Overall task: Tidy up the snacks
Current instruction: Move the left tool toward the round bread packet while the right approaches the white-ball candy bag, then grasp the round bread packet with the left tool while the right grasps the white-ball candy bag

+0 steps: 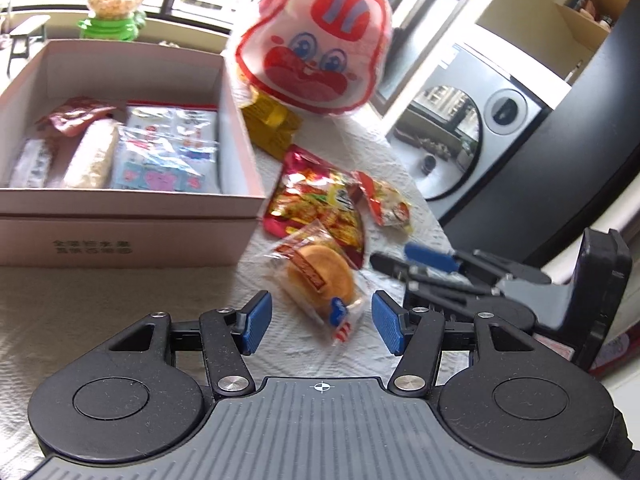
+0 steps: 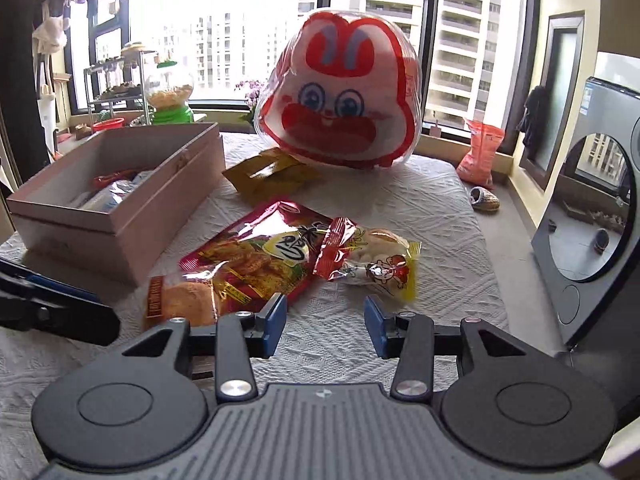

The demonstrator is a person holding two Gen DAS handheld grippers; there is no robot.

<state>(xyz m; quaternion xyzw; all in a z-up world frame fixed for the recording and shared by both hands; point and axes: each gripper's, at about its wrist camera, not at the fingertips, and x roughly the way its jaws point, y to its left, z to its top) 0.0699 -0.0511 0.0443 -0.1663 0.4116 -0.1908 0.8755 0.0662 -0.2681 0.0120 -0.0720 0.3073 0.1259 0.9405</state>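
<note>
While crinkly (glossy), round bun packet [image 1: 320, 276] lies flat.

A home, high in an apartment block: tall windows [image 2: 224, 20] look out on residential towers [image 2: 460, 40]. A front-loading washing machine [image 1: 476, 128] stands beside the bench [image 2: 400, 208], which is draped in a white textured cloth, and laundry [image 2: 52, 20] hangs by the window near a small rack [image 2: 116, 80].
</note>
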